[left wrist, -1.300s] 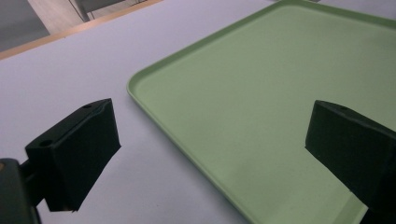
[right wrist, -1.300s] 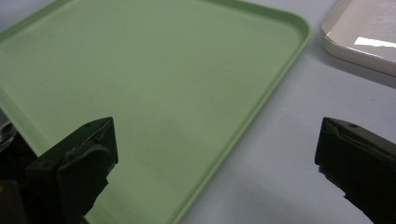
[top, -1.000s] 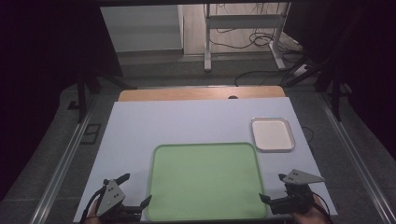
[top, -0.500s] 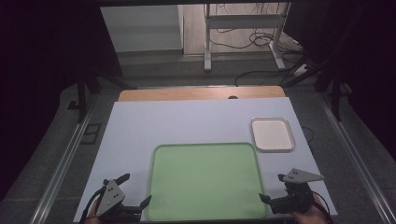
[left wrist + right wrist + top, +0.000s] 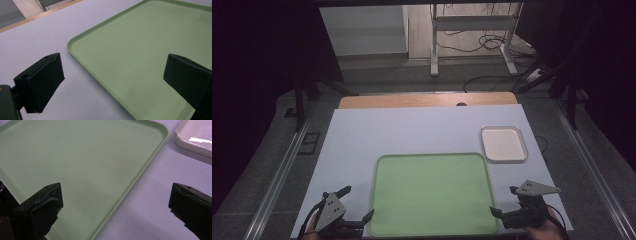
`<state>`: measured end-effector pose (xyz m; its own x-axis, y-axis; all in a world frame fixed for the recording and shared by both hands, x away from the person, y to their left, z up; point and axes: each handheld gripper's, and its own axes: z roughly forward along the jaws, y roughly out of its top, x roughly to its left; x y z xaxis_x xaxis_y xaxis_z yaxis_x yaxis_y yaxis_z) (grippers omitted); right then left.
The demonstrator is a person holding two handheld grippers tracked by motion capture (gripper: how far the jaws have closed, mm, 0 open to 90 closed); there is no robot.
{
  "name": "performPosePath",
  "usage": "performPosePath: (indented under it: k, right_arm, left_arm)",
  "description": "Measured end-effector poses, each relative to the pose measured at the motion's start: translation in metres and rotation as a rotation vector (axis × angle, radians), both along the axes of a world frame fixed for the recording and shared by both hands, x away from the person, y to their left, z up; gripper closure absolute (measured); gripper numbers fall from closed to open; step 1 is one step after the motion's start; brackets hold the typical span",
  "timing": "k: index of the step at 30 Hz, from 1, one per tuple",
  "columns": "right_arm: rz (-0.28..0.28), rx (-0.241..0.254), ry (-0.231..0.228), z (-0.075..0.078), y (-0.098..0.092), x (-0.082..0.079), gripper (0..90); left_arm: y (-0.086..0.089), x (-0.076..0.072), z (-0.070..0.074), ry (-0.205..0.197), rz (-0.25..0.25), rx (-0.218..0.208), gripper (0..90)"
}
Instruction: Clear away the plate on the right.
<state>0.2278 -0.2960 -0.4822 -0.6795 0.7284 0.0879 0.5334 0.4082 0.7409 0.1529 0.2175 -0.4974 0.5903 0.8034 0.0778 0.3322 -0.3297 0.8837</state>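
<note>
At the near edge of the table (image 5: pixel 422 130), the green tray (image 5: pixel 432 192) lies flat and bare, with one hand-held gripper at each of its near corners. The left hand-held gripper (image 5: pixel 353 206) sits just beside the tray's near left corner, its jaws spread wide and holding nothing; in the left gripper view the tray's rim (image 5: pixel 100 75) runs between the two jaws, one jaw over the white table surface and the other over the tray's floor. The right hand-held gripper (image 5: pixel 504 201) stands just beside the near right corner, likewise spread and empty, and in the right gripper view the tray's right rim (image 5: pixel 130 192) passes between its jaws in the same way.

This looks like the approach step: both tools are lined up on the tray's edges, but neither has closed on anything yet. The next move would call for lowering each pair of jaws astride the rim, one jaw inside and one outside, and closing both together so the tray comes up level rather than tipping.

To the far right of the green tray, apart from it, rests a small white tray (image 5: pixel 504 143) with a pale rim. It holds nothing, and nothing lies in the green tray either.
</note>
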Motion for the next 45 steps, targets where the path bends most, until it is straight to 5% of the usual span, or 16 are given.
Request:
performPosePath:
  k: [15,26,45]
  right_arm:
    - [-0.040,0.023,-0.054,0.003,-0.006,0.011,0.0]
    - [-0.109,0.018,-0.065,0.000,-0.008,0.033,0.0]
    - [-0.142,-0.010,-0.095,-0.005,-0.007,0.075,0.0]
  left_arm:
    - [0.000,0.000,0.000,0.000,0.001,0.002,2.7]
    - [0.000,0.000,0.000,0.001,0.000,0.003,2.7]
    - [0.000,0.001,0.000,0.003,0.000,0.005,2.8]
